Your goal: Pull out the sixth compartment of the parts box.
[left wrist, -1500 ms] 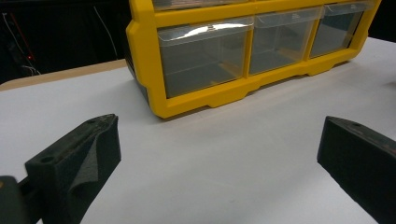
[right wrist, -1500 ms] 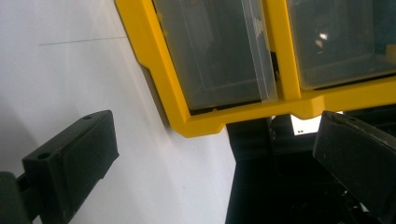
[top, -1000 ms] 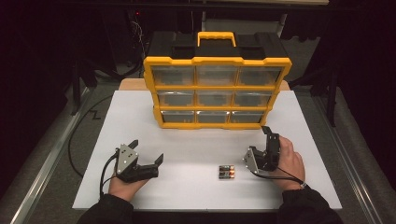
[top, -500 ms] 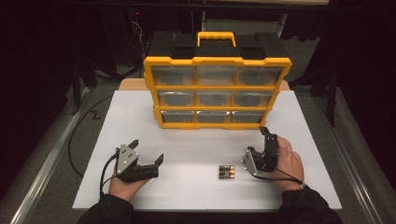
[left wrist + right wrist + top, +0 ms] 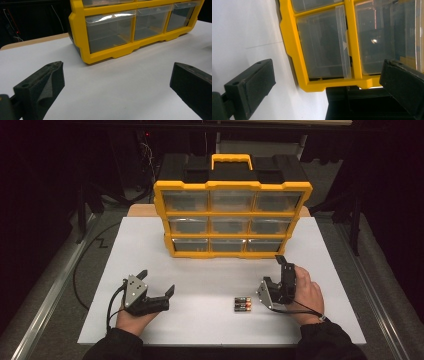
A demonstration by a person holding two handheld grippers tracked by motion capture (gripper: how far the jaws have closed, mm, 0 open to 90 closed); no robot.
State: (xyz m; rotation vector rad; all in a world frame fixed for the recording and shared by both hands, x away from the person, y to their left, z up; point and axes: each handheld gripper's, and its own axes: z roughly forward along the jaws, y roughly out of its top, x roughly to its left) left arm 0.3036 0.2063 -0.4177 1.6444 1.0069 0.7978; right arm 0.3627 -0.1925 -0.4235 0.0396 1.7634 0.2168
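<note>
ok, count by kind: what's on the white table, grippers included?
Yellow plastic drawer organizer with clear drawers: 1
Clear drawers in it: 9
Small black-and-copper cylindrical batteries: 2
Black two-jaw grippers, left gripper and right gripper: 2, both open
Total: 14

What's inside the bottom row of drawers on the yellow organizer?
The bottom drawers of the yellow organizer look empty through their clear fronts in the left gripper view. Their back corners are blurred by glare and can't be confirmed.
</note>
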